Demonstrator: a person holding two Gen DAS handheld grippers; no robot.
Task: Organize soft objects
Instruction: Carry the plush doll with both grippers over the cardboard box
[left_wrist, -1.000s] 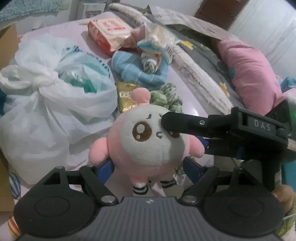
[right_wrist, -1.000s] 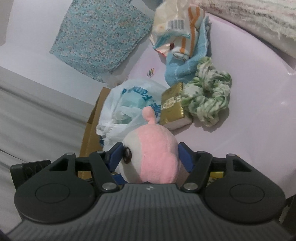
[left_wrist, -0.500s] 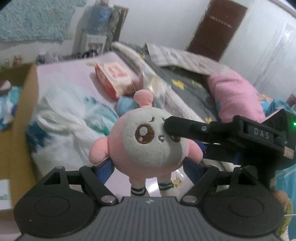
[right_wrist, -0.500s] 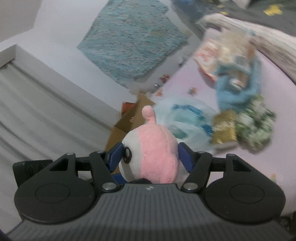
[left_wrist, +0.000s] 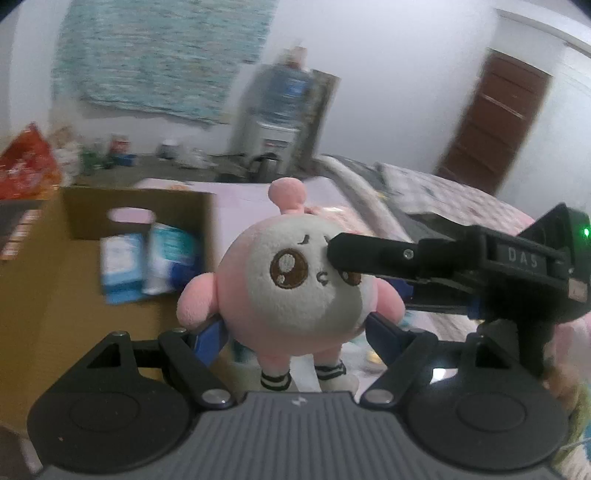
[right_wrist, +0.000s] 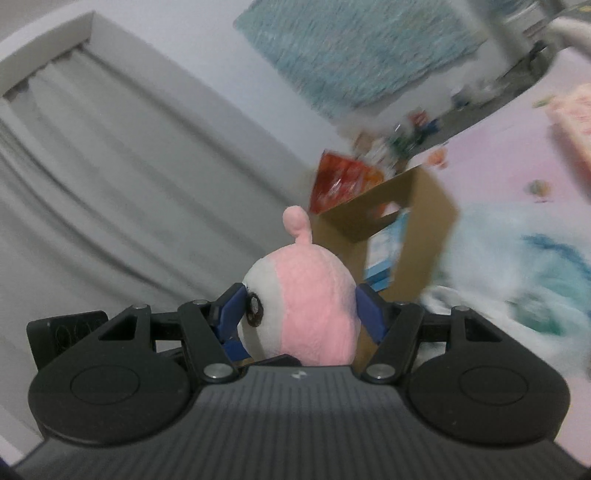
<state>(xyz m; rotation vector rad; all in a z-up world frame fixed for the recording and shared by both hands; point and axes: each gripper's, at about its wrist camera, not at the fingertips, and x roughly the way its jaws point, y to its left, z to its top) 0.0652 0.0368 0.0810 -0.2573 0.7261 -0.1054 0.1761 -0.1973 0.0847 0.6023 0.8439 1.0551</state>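
1. Two hand-held grippers meet on one pink-and-white plush toy (left_wrist: 295, 284), which is up in the air above the bed's pink sheet (right_wrist: 513, 155), not resting on anything.
2. Farthest left in the left wrist view stands an open cardboard box (left_wrist: 48, 280) with blue-and-white packets (left_wrist: 147, 262) inside; I judge it the likely home for the toy, though that is a guess.
3. Left hand-held gripper (left_wrist: 295, 328): its blue pads sit either side of the toy's lower body, but the round body hides the contact, so I cannot tell whether they press or merely flank it.
4. The toy looks light, squashy and fuzzy, so it should not slip or break. It will deform under a pinch, so a hold across the full round body is safer than one on the stubby arms, striped feet or top nub.
5. Right hand-held gripper (right_wrist: 299, 314): it is clamped across the head, one finger (left_wrist: 373, 254) lying over the embroidered eye and the plush bulging between the pads. That grip looks firm.
6. Far right in the right wrist view, a white plastic bag (right_wrist: 517, 273) lies blurred on the bed.
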